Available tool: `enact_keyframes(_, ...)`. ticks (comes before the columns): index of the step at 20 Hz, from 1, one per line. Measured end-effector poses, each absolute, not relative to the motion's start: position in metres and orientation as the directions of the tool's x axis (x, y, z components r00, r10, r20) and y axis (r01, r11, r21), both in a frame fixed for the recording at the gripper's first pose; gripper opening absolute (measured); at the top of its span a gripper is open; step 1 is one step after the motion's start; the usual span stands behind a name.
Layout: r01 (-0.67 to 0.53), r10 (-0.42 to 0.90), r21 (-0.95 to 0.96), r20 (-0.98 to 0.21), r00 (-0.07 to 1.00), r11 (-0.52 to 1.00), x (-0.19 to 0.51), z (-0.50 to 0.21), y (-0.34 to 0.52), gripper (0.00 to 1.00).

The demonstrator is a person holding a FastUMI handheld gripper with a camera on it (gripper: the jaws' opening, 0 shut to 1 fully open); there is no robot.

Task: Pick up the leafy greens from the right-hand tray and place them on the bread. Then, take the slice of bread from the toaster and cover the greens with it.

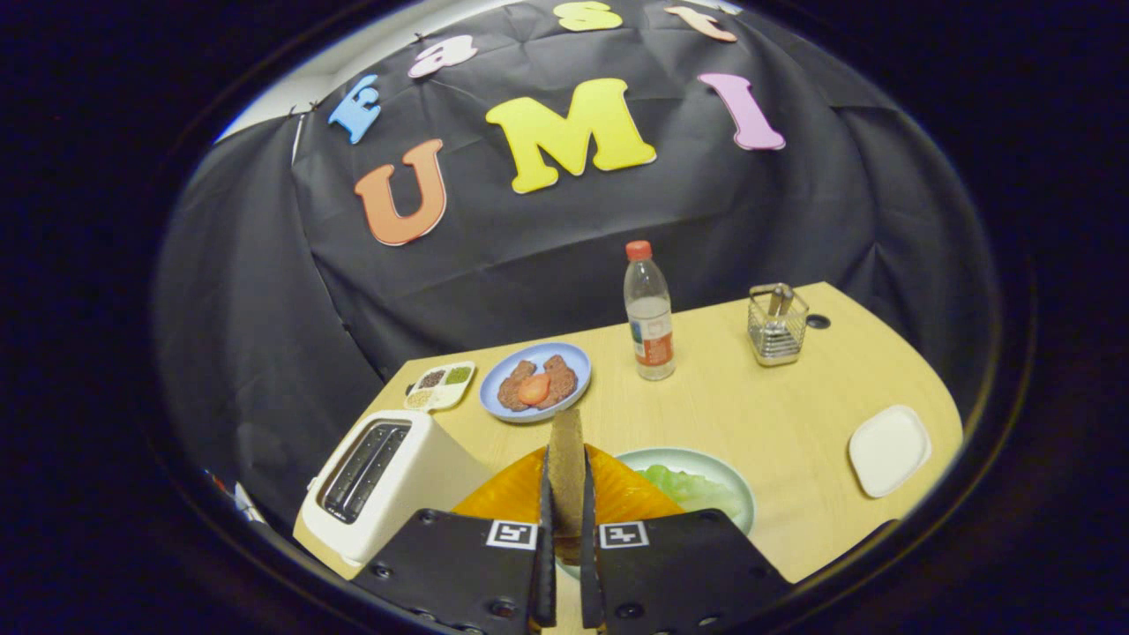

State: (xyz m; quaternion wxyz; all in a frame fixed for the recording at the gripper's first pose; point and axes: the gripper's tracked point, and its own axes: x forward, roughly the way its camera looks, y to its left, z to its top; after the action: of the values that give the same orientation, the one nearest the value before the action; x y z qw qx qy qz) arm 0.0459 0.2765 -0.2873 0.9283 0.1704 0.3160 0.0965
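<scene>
A brown slice of bread (565, 429) stands on edge between my fingers, and my gripper (565, 460) is shut on it. Under and just beyond the fingers lies an orange plate (494, 498); the fingers and the slice hide its middle. To its right sits a pale green tray (739, 494) with light green leafy greens (692, 487) lying in it. The white toaster (379, 485) stands left of the fingers, with dark slots and no bread sticking out.
A blue plate (573, 357) farther back holds brown pieces and a red slice. A small seasoning tray (440, 385) lies to its left. A water bottle (649, 313), a metal wire holder (777, 324) and a white square dish (889, 450) stand to the right.
</scene>
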Motion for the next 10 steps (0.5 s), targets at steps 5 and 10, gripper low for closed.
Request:
enact_keyframes(5,-0.045,0.303,0.415,-0.583,0.754,0.909,0.047,-0.332,0.264,0.11)
enact_keyframes(10,-0.031,0.276,0.384,-0.604,0.748,0.923,0.049,-0.357,0.226,0.2)
